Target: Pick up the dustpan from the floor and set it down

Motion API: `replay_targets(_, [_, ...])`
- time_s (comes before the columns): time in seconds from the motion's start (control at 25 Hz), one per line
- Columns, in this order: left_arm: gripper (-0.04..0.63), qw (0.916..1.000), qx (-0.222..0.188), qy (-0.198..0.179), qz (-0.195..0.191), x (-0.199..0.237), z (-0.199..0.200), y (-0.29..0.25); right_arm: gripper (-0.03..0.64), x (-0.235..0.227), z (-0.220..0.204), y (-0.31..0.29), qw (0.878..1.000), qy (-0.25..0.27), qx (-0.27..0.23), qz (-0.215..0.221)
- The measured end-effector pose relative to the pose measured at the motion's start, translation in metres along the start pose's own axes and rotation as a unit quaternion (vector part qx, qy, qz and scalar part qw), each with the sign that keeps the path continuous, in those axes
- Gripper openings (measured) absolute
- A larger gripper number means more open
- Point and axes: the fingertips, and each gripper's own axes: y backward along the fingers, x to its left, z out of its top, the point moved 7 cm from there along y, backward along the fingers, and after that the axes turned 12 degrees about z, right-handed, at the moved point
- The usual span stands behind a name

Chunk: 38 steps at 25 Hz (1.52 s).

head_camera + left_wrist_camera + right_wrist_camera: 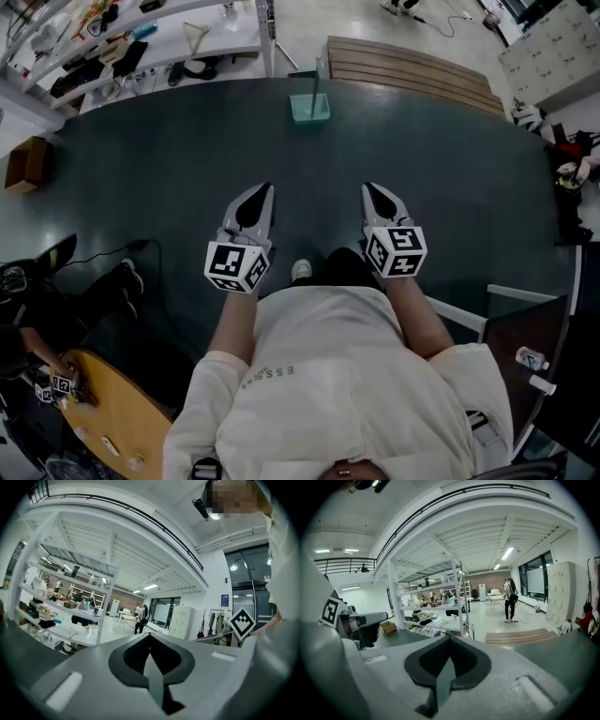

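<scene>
The dustpan (309, 103) is a pale green, see-through pan with a thin upright handle. It stands at the far edge of the dark floor mat (169, 169), straight ahead in the head view. Both grippers are held out in front of the person's chest, well short of it. My left gripper (267, 188) is shut with nothing in it, its jaws meeting in a point (149, 635). My right gripper (367, 187) is likewise shut and empty (449, 637). The dustpan does not show in either gripper view.
White shelving (141, 42) full of items runs along the far left, and a cardboard box (26, 161) sits at the mat's left edge. A slatted wooden platform (412, 66) lies behind the dustpan. A second person's legs (94, 286) and a round wooden table (103, 417) are at lower left. A chair frame (520, 323) stands at right.
</scene>
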Motion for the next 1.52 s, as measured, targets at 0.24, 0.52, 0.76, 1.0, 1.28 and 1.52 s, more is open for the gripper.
replay_targets(0.24, [0.015,0.9997,0.021,0.005,0.009,0.015,-0.009,-0.037,-0.008,-0.028,0.005,-0.031,1.0,-0.013,-0.009,-0.001])
replay_targets(0.52, [0.015,0.9997,0.019,-0.001,0.014,0.04,0.011,-0.13,-0.008,-0.082,0.043,-0.115,0.999,-0.019,-0.012,0.026])
replay_targets(0.76, [0.015,0.9997,0.004,-0.003,0.023,0.06,0.038,-0.222,-0.008,-0.144,0.088,-0.189,0.999,-0.025,0.006,0.03])
replay_targets(1.0, [0.015,0.9993,0.014,-0.003,0.035,0.08,0.04,-0.29,-0.008,-0.19,0.109,-0.249,0.998,-0.015,0.037,0.038])
replay_targets(1.28, [0.015,0.9992,0.036,0.005,0.02,0.109,0.033,-0.367,-0.008,-0.22,0.113,-0.319,0.997,-0.021,0.073,0.022])
replay_targets(1.52, [0.015,0.9985,0.053,0.008,-0.007,0.138,0.02,-0.439,-0.008,-0.242,0.105,-0.395,0.989,-0.016,0.147,0.003])
